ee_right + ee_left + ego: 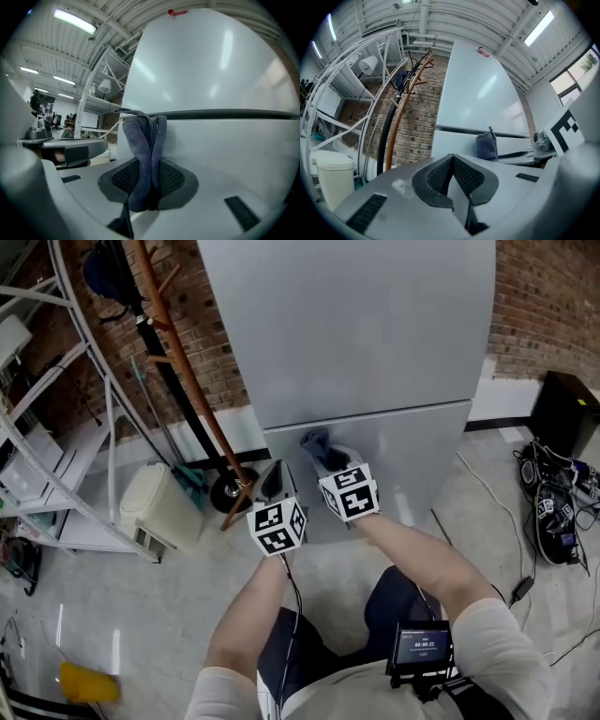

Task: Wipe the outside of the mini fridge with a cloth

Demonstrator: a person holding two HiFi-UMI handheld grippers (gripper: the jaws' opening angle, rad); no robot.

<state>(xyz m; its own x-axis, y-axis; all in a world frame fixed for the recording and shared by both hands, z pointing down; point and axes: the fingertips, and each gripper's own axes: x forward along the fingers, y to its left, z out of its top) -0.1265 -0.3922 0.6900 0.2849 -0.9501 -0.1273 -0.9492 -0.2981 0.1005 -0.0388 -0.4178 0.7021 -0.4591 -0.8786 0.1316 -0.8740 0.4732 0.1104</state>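
The silver-grey mini fridge (356,334) stands against the brick wall, with a dark seam between its upper and lower doors (225,114). My right gripper (330,457) is shut on a folded blue-grey cloth (143,150), and the cloth (317,443) lies against the lower door just under the seam. My left gripper (273,480) is shut with nothing between its pads (461,176) and hangs just left of the right one, close to the lower door's left edge. The left gripper view also shows the cloth (486,146) against the fridge (478,101).
A wooden coat stand (183,371) leans at the fridge's left, with a black wheel (228,491) at its foot. A cream bin (161,504) and a white metal rack (66,427) stand further left. Cables and black gear (558,498) lie on the floor at the right.
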